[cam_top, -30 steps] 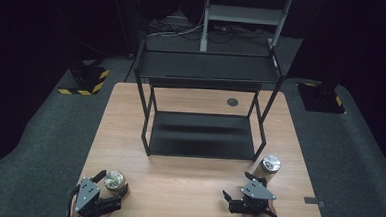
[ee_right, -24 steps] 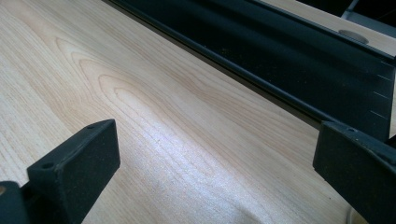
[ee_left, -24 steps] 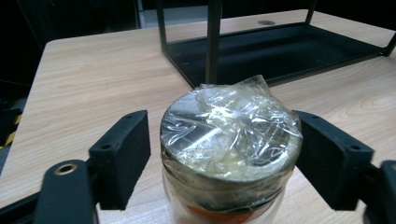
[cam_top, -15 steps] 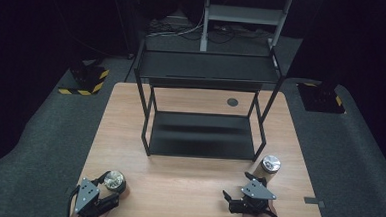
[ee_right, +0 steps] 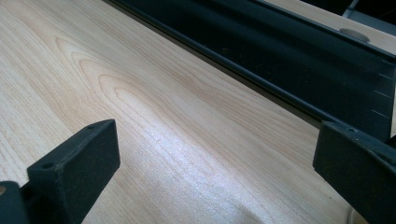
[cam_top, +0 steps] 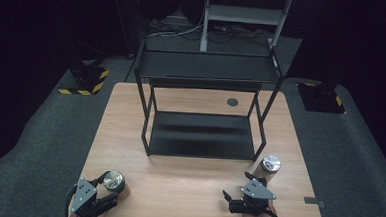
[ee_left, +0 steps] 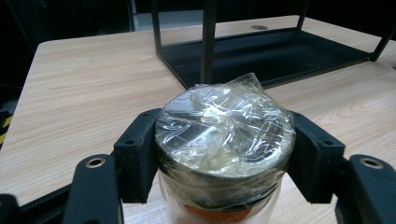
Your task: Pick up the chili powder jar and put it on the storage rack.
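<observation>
Now, down at the near left corner of the wooden surface [cam_top: 187, 173], the left gripper [cam_top: 94, 199] has its fingers [ee_left: 137, 154] clamped on either side of a jar [ee_left: 224, 149], and the left gripper view makes that plain: black pads press against both flanks of the jar, just under its lid. That same close view gives what the high view cannot, a crinkled film of clear plastic stretched over the metal lid and a hint of orange inside the glass below. From above, the jar [cam_top: 112, 180] is merely a small shiny disc beside the gripper.

Over at the near right, the right gripper [cam_top: 249, 199] sits low by the edge, and the right gripper view shows its fingers [ee_right: 77, 163] spread wide with bare wood grain between them, grasping nothing. A second jar [cam_top: 269, 166] stands upright just beyond it, toward the far right, apart from the fingers; the high view is where you catch it.

Ahead of both, the black two-tier rack [cam_top: 203, 109] stands mid-surface; its lower tray [ee_right: 289, 60] runs across the top of the right gripper view.
</observation>
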